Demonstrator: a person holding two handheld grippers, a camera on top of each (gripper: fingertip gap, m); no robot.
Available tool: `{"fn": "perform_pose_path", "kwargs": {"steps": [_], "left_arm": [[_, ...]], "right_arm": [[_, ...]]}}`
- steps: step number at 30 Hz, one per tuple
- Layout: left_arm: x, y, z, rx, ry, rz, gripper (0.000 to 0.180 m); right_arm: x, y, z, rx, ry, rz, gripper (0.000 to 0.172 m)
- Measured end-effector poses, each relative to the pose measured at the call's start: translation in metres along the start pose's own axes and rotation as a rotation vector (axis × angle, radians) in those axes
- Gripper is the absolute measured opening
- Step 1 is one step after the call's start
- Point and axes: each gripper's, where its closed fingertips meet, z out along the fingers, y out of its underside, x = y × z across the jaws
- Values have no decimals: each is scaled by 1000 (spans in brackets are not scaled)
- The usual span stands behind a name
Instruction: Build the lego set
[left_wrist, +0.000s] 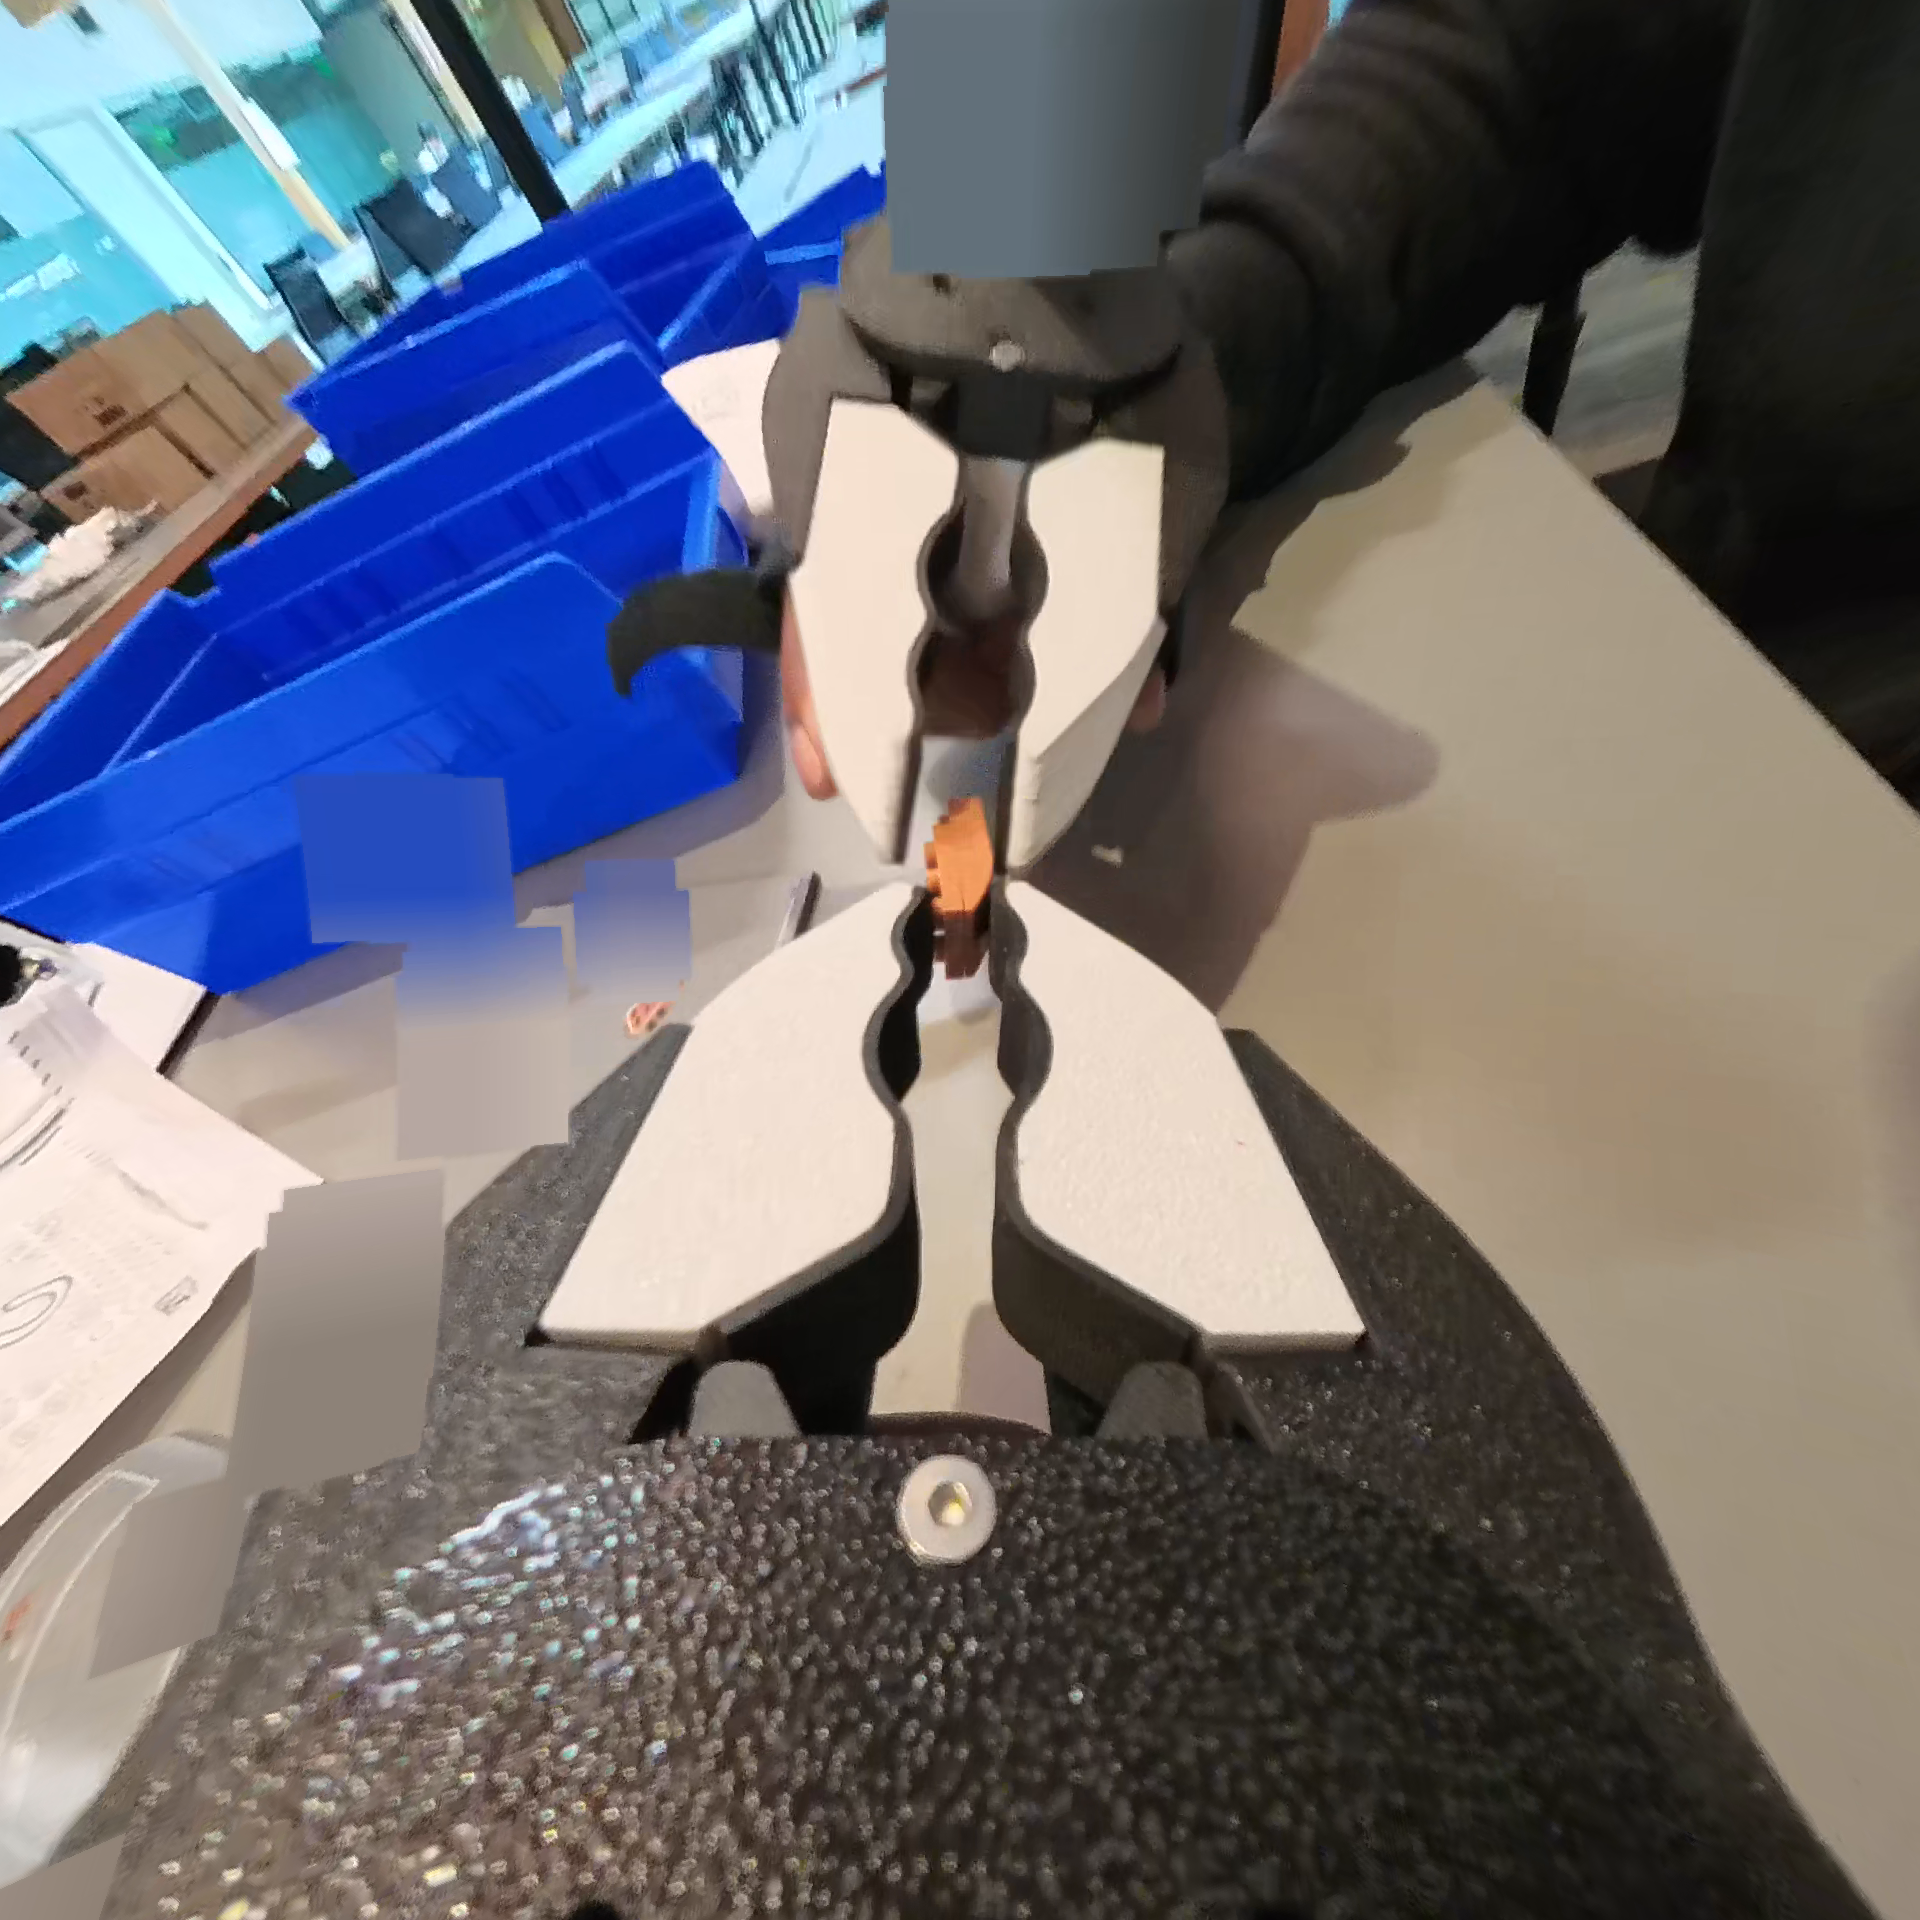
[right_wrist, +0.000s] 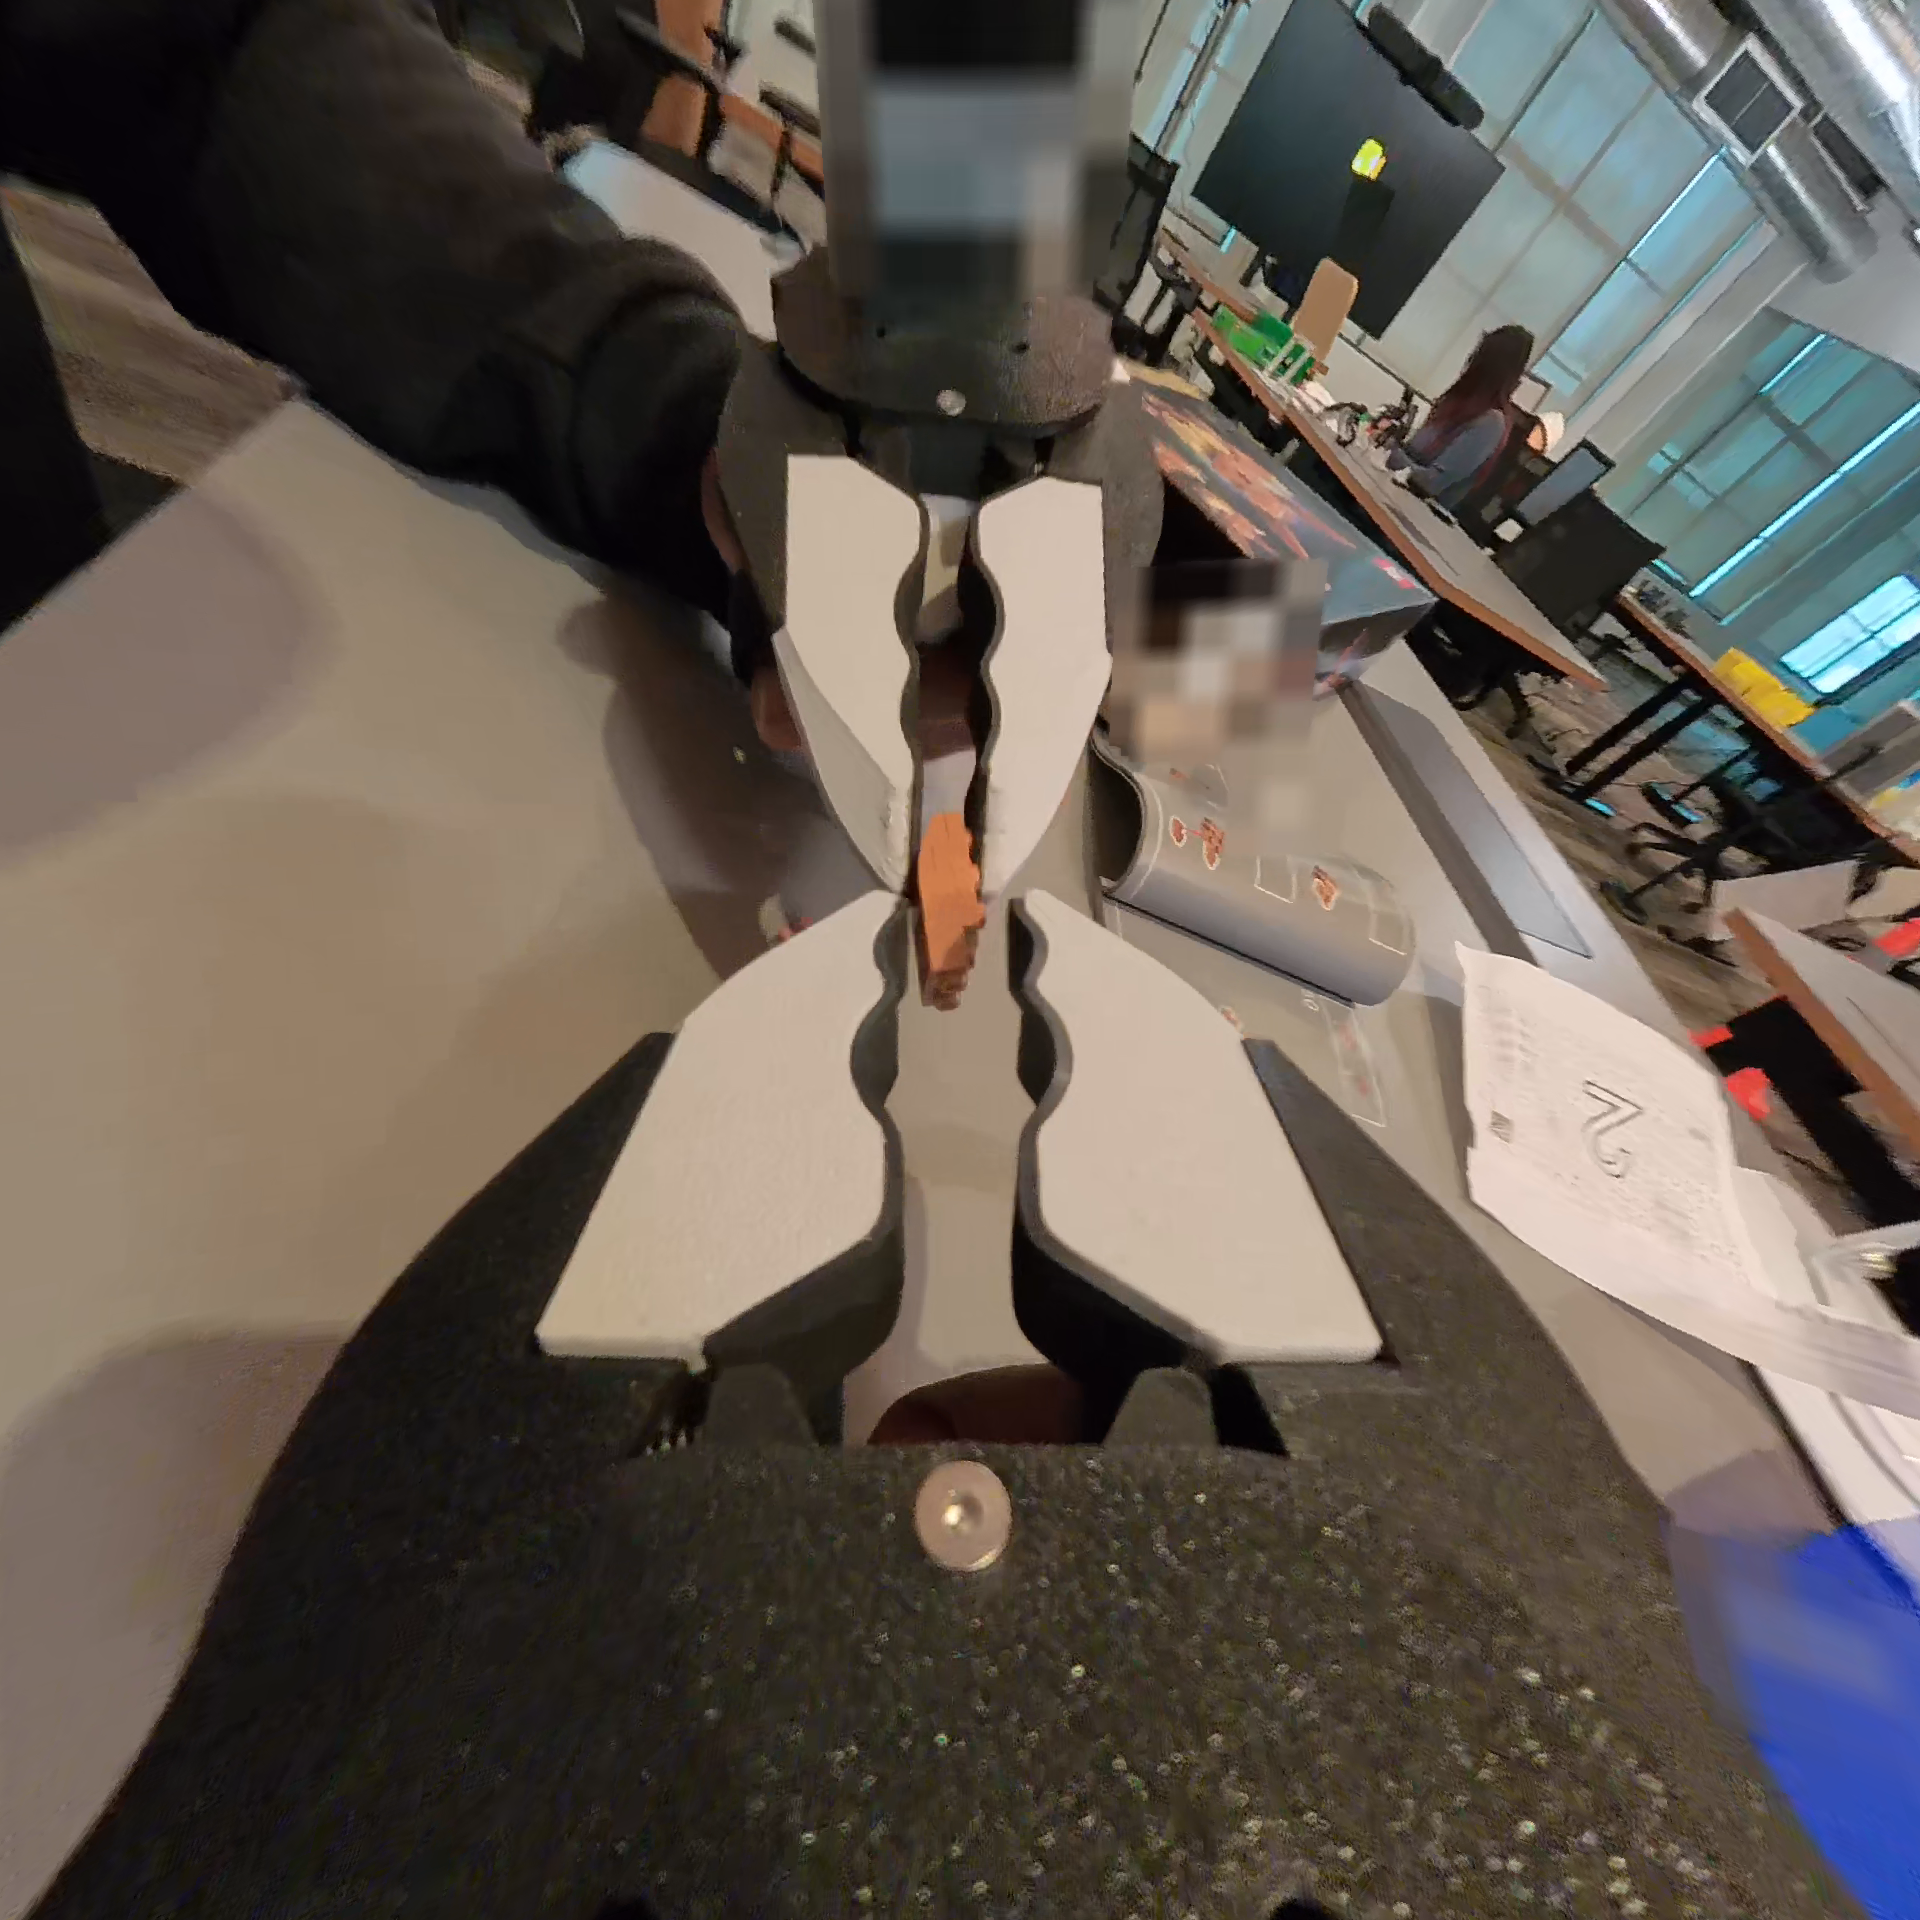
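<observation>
- While the two grippers meet tip to tip above the grey bench (left_wrist: 1455, 1039), an orange toothed piece (left_wrist: 961, 883) bridges them.
- Left hand-held gripper (left_wrist: 951, 914) is clamped on this piece.
- Right hand-held gripper (right_wrist: 951, 925) stands apart; only one pad touches it.
- Blue bins (left_wrist: 416, 623) line the bench's far edge.

We see the two grippers tip to tip above the table (left_wrist: 1507, 935); bins (left_wrist: 416, 644) lie on it left of the left gripper (left_wrist: 951, 914), papers (left_wrist: 94, 1247) before the bins.
</observation>
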Motion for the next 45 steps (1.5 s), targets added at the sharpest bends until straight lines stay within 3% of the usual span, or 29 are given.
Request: {"fn": "perform_pose_path", "kwargs": {"steps": [4,11,14,18,22,26,33,45], "left_arm": [[0,16,3,-135,-9,43,10],[6,17,4,-165,15,61,10],[2,10,3,-110,2,16,11],[-14,-9,-5,62,-54,-103,29],[-12,-32,-10,247,-1,-219,24],[-14,-46,-12,329,-26,-235,16],[-17,-47,-13,362,-49,-261,10],[-19,-42,-13,295,-92,-243,9]], "right_arm": [[-5,9,5,-94,7,-81,25],[-9,21,10,-183,19,-138,12],[-4,15,9,-128,28,-61,12],[7,-8,-2,86,5,149,11],[16,-27,-10,281,-40,362,12],[20,-38,-14,391,-69,454,11],[19,-38,-13,391,-58,446,12],[20,-32,-10,328,-28,407,12]]}}
